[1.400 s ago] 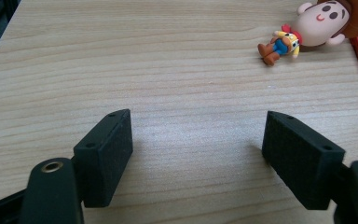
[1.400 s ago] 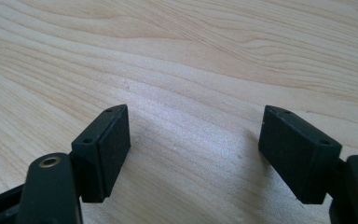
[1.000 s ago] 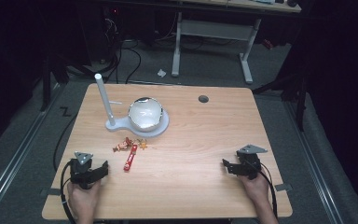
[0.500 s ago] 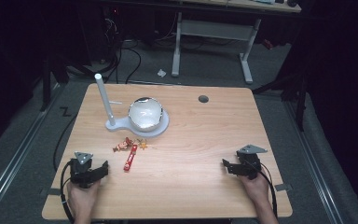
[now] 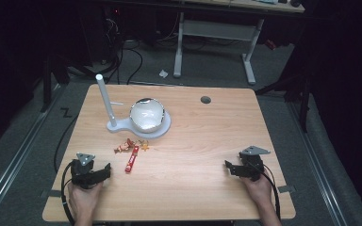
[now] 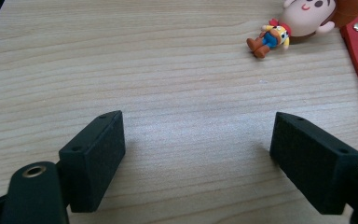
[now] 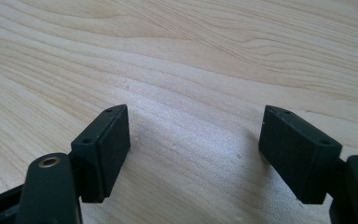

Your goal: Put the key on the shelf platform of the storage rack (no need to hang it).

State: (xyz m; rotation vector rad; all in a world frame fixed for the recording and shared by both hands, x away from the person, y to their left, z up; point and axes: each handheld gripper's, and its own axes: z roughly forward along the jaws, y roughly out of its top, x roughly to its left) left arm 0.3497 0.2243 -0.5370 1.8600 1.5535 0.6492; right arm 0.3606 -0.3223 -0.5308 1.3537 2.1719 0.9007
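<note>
High view: the left tongs (image 5: 104, 172) and right tongs (image 5: 229, 168) rest on the wood-grain bench (image 5: 198, 136), well apart. Both stand apart, empty; the left jaws have just been opening. The rubbery figure keychain (image 6: 279, 28) with red strap (image 5: 131, 159), cut off in the left gripper view, lies ahead.

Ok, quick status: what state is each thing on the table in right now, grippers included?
left gripper: open, jaws just opening wider, nothing between them
right gripper: open, empty, resting on the table
keychain figure: lying flat, untouched
red strap: lying flat beside the figure
bowl: upright on its white stand
</note>
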